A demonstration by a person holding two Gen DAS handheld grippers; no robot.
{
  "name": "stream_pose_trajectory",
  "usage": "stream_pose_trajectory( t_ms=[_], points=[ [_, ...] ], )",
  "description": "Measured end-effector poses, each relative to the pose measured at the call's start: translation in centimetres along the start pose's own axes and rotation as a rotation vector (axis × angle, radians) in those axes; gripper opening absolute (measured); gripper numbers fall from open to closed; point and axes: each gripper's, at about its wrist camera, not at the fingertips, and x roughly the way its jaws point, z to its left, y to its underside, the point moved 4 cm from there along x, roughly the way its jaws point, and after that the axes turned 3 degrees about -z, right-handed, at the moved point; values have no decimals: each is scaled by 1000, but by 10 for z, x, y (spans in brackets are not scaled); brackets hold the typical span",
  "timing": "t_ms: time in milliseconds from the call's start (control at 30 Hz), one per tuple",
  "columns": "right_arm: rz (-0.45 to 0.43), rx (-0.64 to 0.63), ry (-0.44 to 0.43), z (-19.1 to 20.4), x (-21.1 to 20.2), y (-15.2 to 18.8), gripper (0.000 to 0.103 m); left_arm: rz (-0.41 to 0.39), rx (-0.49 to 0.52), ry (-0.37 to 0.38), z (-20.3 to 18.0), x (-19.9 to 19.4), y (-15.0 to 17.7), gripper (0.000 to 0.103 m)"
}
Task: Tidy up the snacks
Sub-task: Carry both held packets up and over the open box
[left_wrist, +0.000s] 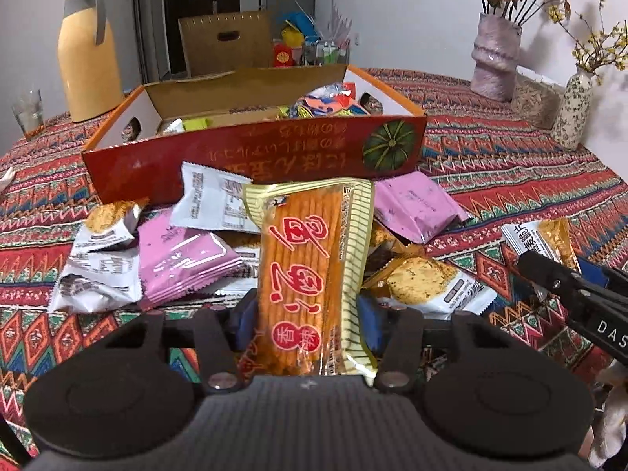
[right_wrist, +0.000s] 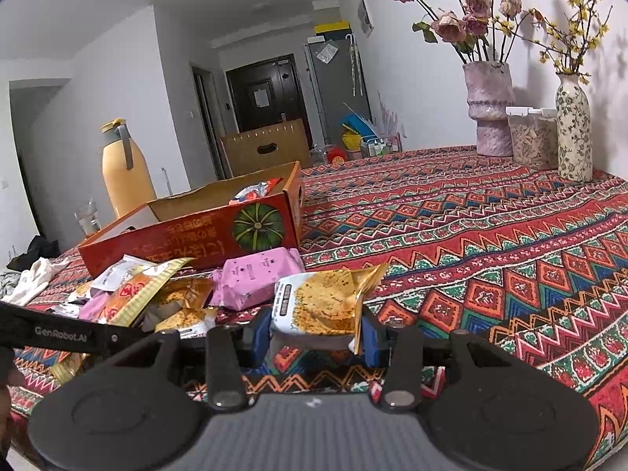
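My left gripper is shut on an orange stick-snack packet with red characters, its blue pads pressing both sides, and holds it upright over the pile. My right gripper is shut on a white and gold cracker packet, which is lifted off the cloth. Loose snacks lie before the box: pink packets, white packets and a cracker packet. Just beyond the pile stands the open red pumpkin-print box with several packets inside.
A yellow thermos jug and a glass stand at the far left. A pink vase, a clear jar and a floral vase line the far right wall. The patterned tablecloth is bare on the right.
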Motion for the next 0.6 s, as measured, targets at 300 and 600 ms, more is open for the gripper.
stream_pose_trajectory(
  t_ms=[300, 600],
  points=[
    [-17, -26, 3, 12, -6, -7, 44, -56, -19, 9, 10, -18, -6, 50],
    [-40, -60, -9, 30, 1, -24, 44, -128, -32, -1, 23, -33, -27, 50]
  ],
)
